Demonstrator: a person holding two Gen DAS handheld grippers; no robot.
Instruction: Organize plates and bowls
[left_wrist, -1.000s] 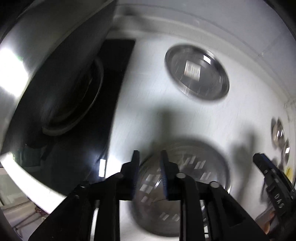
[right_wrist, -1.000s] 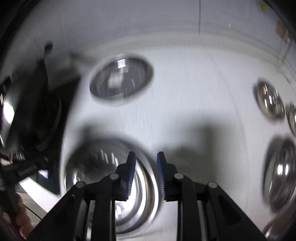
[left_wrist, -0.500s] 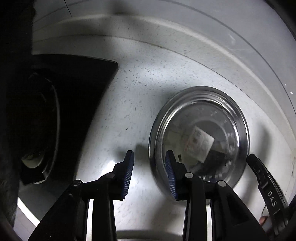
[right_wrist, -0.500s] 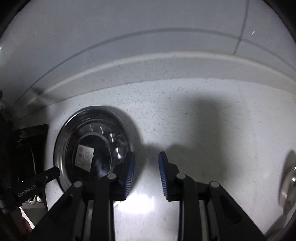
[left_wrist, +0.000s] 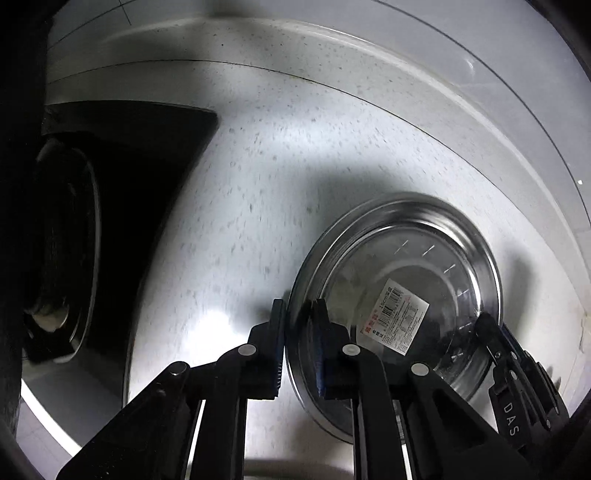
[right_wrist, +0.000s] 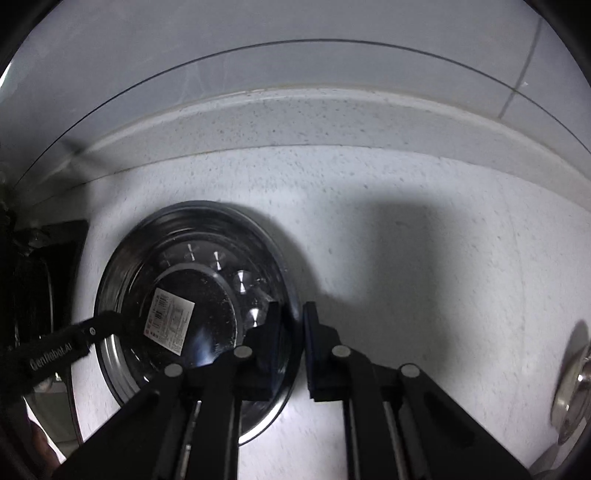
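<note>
A steel plate (left_wrist: 413, 251) with a white label sticker lies on the speckled white counter; it also shows in the right wrist view (right_wrist: 207, 236). My left gripper (left_wrist: 299, 332) straddles the plate's left rim, one finger outside and one inside, jaws narrowed around the rim. My right gripper (right_wrist: 291, 328) straddles the plate's right rim the same way. Each gripper shows at the edge of the other's view: the right gripper's tip (left_wrist: 495, 332) on the far rim, the left gripper's tip (right_wrist: 92, 328) likewise.
A black stove top with a round burner (left_wrist: 66, 251) lies left of the plate. A raised counter backsplash (right_wrist: 295, 118) runs behind. A steel bowl (right_wrist: 572, 387) sits at the right edge of the right wrist view.
Both grippers have moved forward onto the plate's rims and their jaws have narrowed around them. The plate sits closer in both views than half a second ago.
</note>
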